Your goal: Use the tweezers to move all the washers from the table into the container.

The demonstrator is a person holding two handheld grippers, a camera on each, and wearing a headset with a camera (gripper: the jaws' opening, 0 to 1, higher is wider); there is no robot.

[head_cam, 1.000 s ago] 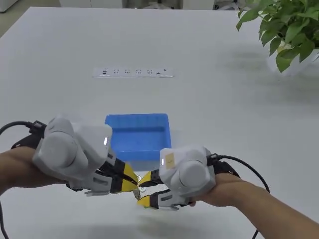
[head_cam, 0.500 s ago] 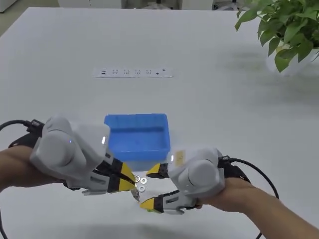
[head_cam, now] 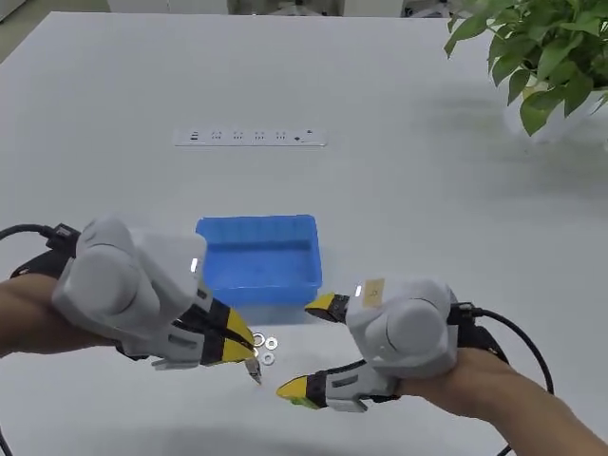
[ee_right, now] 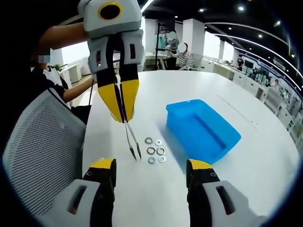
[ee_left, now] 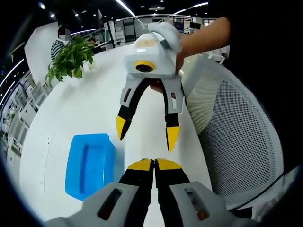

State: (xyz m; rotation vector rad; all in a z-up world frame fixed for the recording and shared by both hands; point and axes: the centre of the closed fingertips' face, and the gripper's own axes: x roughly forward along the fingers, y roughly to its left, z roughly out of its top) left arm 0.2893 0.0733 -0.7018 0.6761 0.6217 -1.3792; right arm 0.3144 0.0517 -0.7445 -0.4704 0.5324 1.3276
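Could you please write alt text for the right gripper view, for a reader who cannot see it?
The left gripper, jaws shut on tweezers, points them down at a white table, tips close beside a small cluster of washers. A blue container sits just past the washers, and the right gripper stands open in the foreground.

An open-plan office, with a mesh chair (ee_right: 42,142), seated people (ee_right: 182,54), potted plant (head_cam: 541,47) and ceiling lights (ee_right: 241,8).
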